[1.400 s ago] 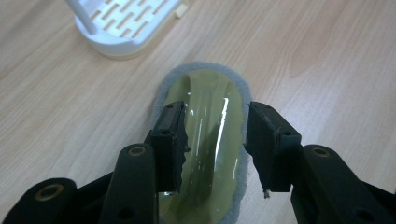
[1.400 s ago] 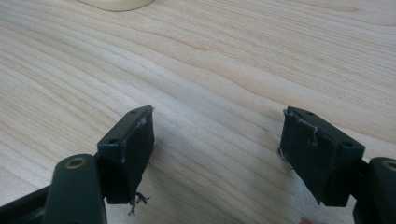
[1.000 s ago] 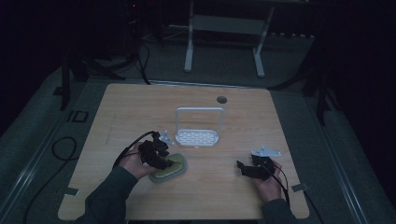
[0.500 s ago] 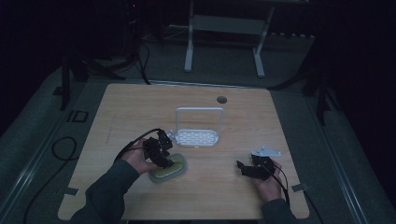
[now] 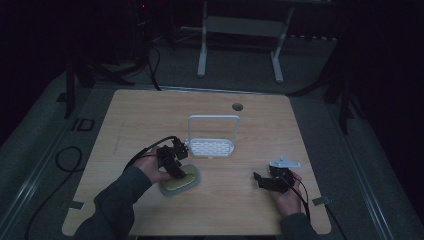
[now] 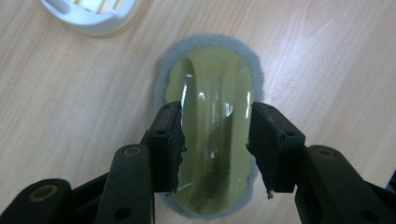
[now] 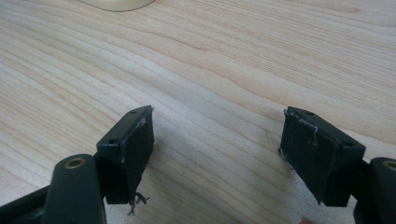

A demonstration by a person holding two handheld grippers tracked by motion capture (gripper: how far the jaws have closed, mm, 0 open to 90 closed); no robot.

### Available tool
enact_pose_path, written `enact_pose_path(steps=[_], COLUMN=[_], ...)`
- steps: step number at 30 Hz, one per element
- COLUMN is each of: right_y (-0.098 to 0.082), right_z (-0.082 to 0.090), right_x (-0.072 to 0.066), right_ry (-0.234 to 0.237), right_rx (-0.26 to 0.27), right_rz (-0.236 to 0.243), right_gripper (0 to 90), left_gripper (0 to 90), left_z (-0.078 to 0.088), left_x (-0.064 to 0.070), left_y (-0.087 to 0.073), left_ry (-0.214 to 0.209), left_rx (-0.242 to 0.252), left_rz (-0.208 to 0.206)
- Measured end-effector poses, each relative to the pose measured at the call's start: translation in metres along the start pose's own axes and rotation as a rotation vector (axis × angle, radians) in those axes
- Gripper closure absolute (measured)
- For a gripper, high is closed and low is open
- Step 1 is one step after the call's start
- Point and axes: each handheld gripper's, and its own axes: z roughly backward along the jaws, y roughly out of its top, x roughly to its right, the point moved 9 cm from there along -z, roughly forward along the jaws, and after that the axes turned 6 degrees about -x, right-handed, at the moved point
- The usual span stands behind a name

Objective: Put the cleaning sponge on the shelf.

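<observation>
Straddling the sponge (image 6: 212, 126) as before — left gripper (image 6: 215, 140), fingers apart.

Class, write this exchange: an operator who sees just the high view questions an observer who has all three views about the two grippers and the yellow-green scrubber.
Operator: Is the left gripper around the scrubber?
Observer: In the left gripper view, the left gripper has one jaw on each side of the scrubber, at its glossy hump; I cannot tell whether they press it.
Operator: And the right gripper?
Observer: In its own view, the right gripper has its jaws wide apart over the bare table, with nothing between them.
</observation>
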Motion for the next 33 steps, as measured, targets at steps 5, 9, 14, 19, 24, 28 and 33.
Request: enact_pose_path(steps=[5,9,14,19,24,28,33], right_y=[0.0,0.0,0.0,0.0,0.0,0.0,0.0], right_z=[0.0,0.0,0.0,0.0,0.0,0.0,0.0], right_x=[0.0,0.0,0.0,0.0,0.0,0.0,0.0], right_ry=[0.0,0.0,0.001,0.001,0.001,0.001,0.001], right_rx=[0.0,0.0,0.0,0.0,0.0,0.0,0.0], right_rz=[0.0,0.001,0.001,0.001,0.001,0.001,0.001], right_gripper=[25.2,25.3,25.2,25.2,25.2,25.2,25.2], left_gripper=[55.3,55.3,55.6,55.6,56.4,56.9,59.1], left_z=[-0.001,-0.002,-0.004,-0.006,-0.008,-0.009,-0.011], left_x=[-0.002,-0.002,-0.002,-0.001,-0.003,-0.003,-0.004], left_y=[0.0,0.001,0.002,0.003,0.002,0.002,0.002], left_ry=[-0.005,-0.015,-0.017,-0.027,-0.025,-0.03,-0.031], left_rx=[-0.023,-0.04,-0.067,-0.077,-0.1,-0.111,-0.127], left_rz=[0.006,0.003,-0.002,-0.008,-0.02,-0.021,-0.02])
